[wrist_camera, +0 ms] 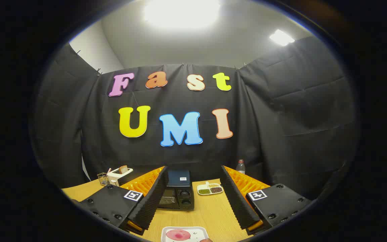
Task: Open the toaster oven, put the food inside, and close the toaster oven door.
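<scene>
A dark toaster oven [177, 193] stands on the wooden table [210, 211] ahead of my fingers, its glass door shut and two knobs on its right side. Close in front, between my fingers, lies a white tray [184, 234] carrying a pink round slice of food [178, 235]. My gripper [191, 205] is open, the left finger [148, 201] and the right finger [239, 201] spread wide apart with nothing held. The oven sits just beyond the left finger's tip.
A white dish [210, 189] with several compartments of beans lies right of the oven. At the back left stand a white toaster [119, 174] with bread and a wire holder [103, 178]. A plastic bottle [240, 166] stands at the back right.
</scene>
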Available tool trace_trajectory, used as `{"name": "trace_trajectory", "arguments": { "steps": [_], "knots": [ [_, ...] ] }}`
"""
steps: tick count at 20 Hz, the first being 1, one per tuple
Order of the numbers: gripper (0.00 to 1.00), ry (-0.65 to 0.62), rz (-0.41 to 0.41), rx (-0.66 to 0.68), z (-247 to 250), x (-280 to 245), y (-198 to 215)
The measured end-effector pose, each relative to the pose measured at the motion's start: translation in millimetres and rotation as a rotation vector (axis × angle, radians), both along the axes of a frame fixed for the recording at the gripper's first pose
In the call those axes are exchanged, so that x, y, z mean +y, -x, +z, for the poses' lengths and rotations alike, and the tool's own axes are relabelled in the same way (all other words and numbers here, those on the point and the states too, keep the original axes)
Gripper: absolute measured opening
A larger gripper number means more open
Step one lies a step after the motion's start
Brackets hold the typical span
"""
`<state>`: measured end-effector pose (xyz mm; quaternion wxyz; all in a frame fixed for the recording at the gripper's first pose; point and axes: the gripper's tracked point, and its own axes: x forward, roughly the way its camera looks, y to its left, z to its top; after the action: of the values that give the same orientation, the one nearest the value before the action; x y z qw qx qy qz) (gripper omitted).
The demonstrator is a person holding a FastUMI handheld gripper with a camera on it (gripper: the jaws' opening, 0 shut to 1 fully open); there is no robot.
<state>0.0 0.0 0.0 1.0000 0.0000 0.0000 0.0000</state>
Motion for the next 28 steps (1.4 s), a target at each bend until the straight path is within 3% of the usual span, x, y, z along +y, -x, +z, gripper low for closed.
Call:
{"name": "trace_trajectory", "arguments": {
  "steps": [28],
  "knots": [
    [0.98,-0.001,0.038,-0.005,14.8,28.9,-12.4]
  ]
}}
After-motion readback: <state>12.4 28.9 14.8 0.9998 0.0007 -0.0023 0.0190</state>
